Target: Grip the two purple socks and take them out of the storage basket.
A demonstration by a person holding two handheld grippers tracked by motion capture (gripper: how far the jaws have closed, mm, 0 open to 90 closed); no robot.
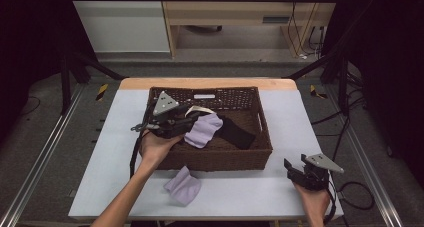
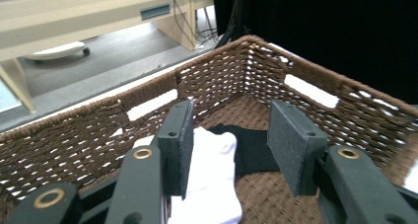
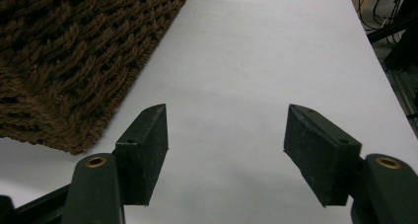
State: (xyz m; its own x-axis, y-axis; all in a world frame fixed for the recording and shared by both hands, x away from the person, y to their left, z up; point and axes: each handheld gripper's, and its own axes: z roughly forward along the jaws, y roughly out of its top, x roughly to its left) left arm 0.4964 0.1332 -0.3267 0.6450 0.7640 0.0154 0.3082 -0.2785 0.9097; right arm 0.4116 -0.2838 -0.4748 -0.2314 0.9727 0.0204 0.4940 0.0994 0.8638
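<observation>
No text, label, brand, number or sign can be read anywhere here, neither on the woven basket point(image 1: 210, 159) nor on the worktop point(image 1: 300, 137).

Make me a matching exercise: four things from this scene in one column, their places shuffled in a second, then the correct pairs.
1. lilac cloth
2. black cloth
3. left gripper
4. right gripper

A. lying inside the basket
B. over the basket's left part, jaws open
C. on the table, in front of the basket
D. near the table's right front corner, jaws open

Pairs: 1-C, 2-A, 3-B, 4-D
</observation>
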